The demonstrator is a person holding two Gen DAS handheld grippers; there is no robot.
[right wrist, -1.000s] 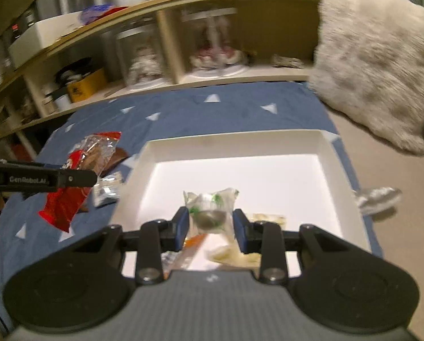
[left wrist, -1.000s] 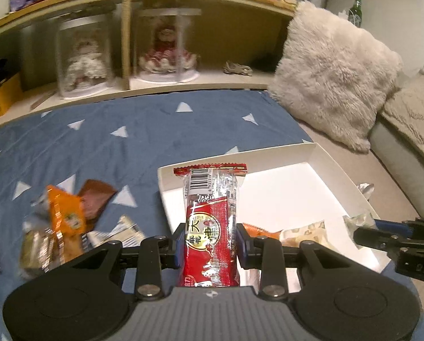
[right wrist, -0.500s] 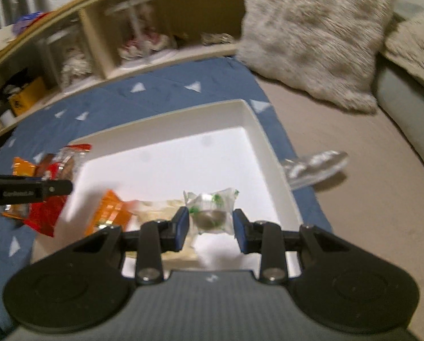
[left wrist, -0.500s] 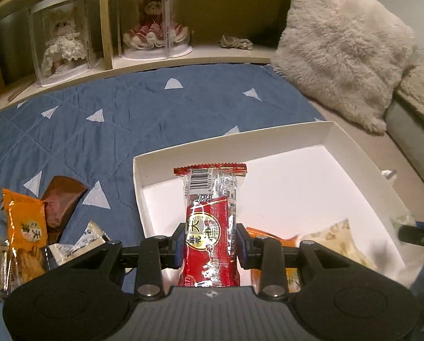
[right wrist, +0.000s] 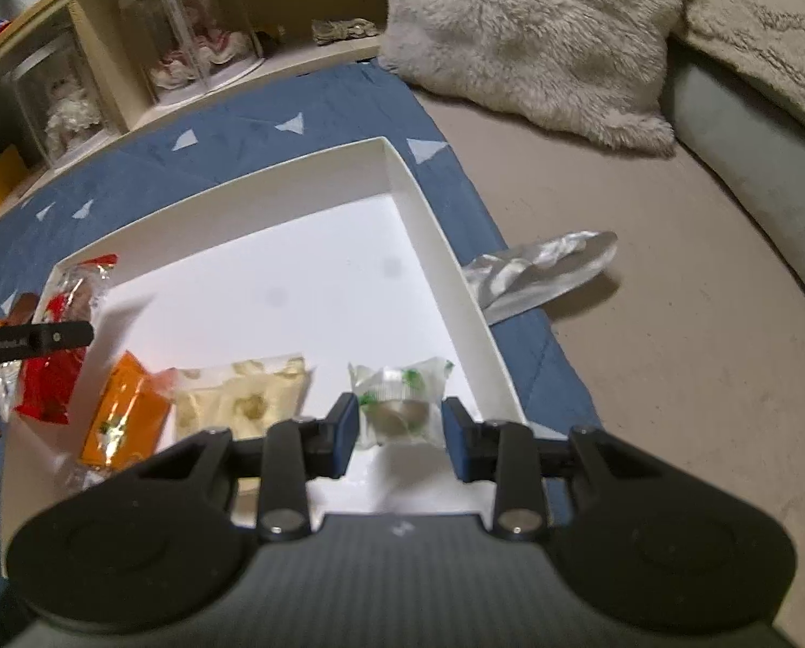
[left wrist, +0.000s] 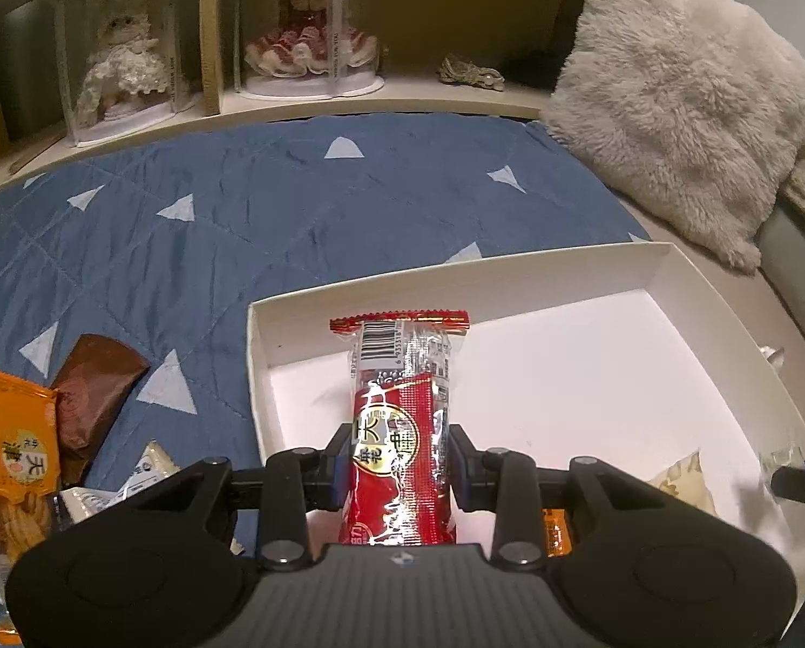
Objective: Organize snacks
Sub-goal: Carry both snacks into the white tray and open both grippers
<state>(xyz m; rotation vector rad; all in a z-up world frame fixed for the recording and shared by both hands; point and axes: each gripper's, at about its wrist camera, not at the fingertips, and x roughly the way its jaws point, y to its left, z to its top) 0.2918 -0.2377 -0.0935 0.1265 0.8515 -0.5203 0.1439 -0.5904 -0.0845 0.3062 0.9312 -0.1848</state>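
My left gripper [left wrist: 397, 464] is shut on a red snack packet [left wrist: 399, 421], which stands upright over the left part of the white box [left wrist: 456, 270]. My right gripper [right wrist: 399, 426] is shut on a small clear packet with green print [right wrist: 399, 402], low over the near right corner of the white box [right wrist: 434, 227]. On the box floor lie a pale packet [right wrist: 240, 402] and an orange packet [right wrist: 124, 416]. The right wrist view also catches the red snack packet [right wrist: 51, 378] at the left edge. Loose snacks lie left of the box: an orange packet [left wrist: 13, 448], a brown packet [left wrist: 92, 389] and a small white packet [left wrist: 148, 470].
The box rests on a blue quilt with white triangles [left wrist: 240, 205]. A shelf with dolls in clear cases [left wrist: 305, 38] runs along the back. A fluffy cushion [left wrist: 672, 97] sits at the right. A crumpled silver wrapper [right wrist: 542, 270] lies just outside the box's right wall.
Both grippers have come down closer to the box, each still holding its packet. The left one now reaches over the box's left wall; the right one has rolled and shifted toward the right wall.
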